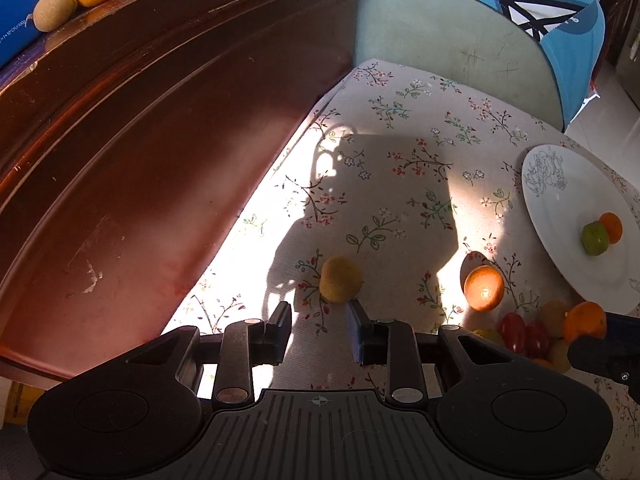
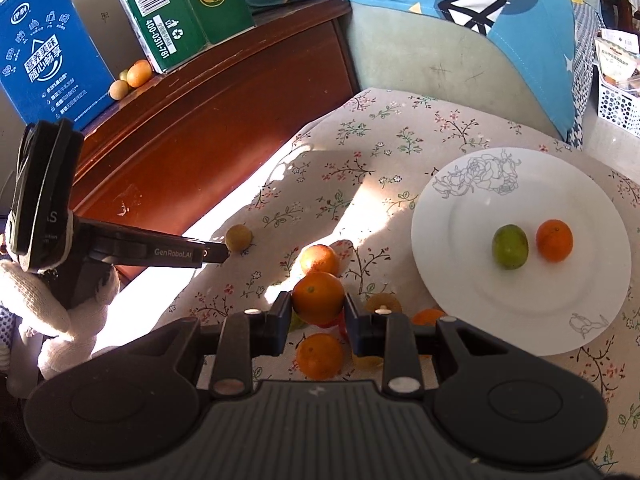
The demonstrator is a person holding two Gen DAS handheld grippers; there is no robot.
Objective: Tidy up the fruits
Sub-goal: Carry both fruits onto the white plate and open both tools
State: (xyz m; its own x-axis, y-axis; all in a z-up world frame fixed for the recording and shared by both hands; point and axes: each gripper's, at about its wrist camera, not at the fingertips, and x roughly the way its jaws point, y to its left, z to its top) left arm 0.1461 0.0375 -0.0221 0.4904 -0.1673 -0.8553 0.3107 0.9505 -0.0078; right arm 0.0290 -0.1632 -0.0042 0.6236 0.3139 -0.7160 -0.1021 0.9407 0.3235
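Step in hand: I am gathering loose fruit from the flowered cloth [image 2: 400, 128] onto the white plate [image 2: 472, 280]. By my judgement the job is partly done: a green fruit [image 2: 510, 246] and a small orange [image 2: 554, 240] already lie side by side on the plate, touching or nearly so.

Right gripper [image 2: 318, 314]: clamped on an orange [image 2: 318, 297], one finger on each flank, the jaws only as wide as the fruit. It sits above the pile, with another orange [image 2: 319, 356] showing below it; I cannot tell whether it has left the cloth.

Left gripper [image 1: 320, 316]: released, jaws well apart and holding nothing. A yellow fruit [image 1: 341, 279] lies just ahead of the fingertips, slightly toward my right finger, not between them.

Fruit still loose: a sunlit orange [image 1: 484, 288] on the cloth between the yellow fruit and the plate, and a heap of red tomatoes [image 1: 524, 332] and other fruit near the plate's rim.

Elsewhere: more fruit [image 2: 132, 76] sits on the wooden cabinet [image 2: 240, 92] beside a blue box [image 2: 48, 48] and a green box [image 2: 180, 4], well away from the plate.

Next move, right: I judge it calls for carrying the orange rightward over the rim and setting it on bare plate, clear of the two fruits so none rolls.

Next move, left: ease forward until the yellow fruit lies between the fingers, then close gently; being round, it may roll away on the soft cloth.
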